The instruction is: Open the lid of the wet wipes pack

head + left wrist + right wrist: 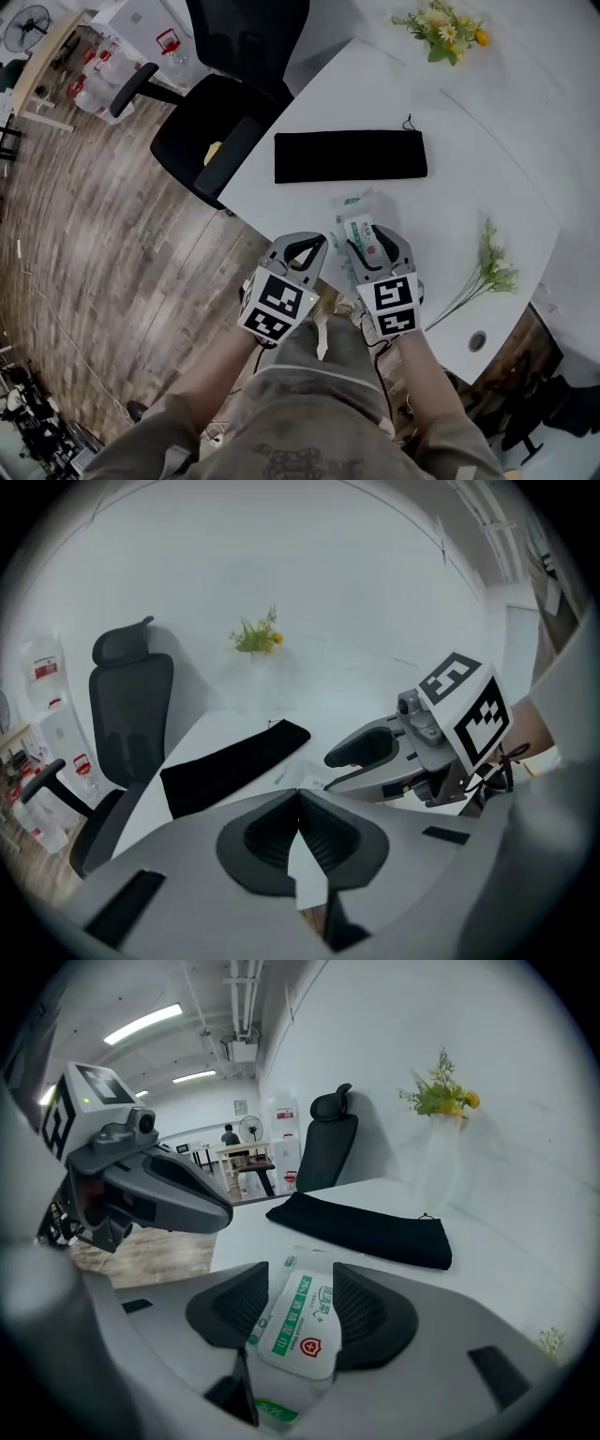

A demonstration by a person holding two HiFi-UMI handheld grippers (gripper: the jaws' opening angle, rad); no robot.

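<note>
Toward the upper left of the head view, a black office chair [217, 131] stood on the wooden floor [84, 244] beside the white table [487, 169]. Lower, near the centre, the left gripper [306, 242] hung at the table's near edge. Its own view showed the jaws pressed together at their tips, with nothing between them. Above it, at mid-frame, a black pouch [350, 156] lay flat on the table. Just right of the left gripper, the wet wipes pack [357, 208] lay near the table's edge, below the pouch and apart from it. The right gripper [371, 240] hovered over the pack with its jaws spread wide. In the right gripper view the pack's labelled lid [298, 1321] showed between the pads, which did not squeeze it. Farther right a green sprig [495, 267] lay on the table, and yellow flowers [441, 26] stood at the top right.
</note>
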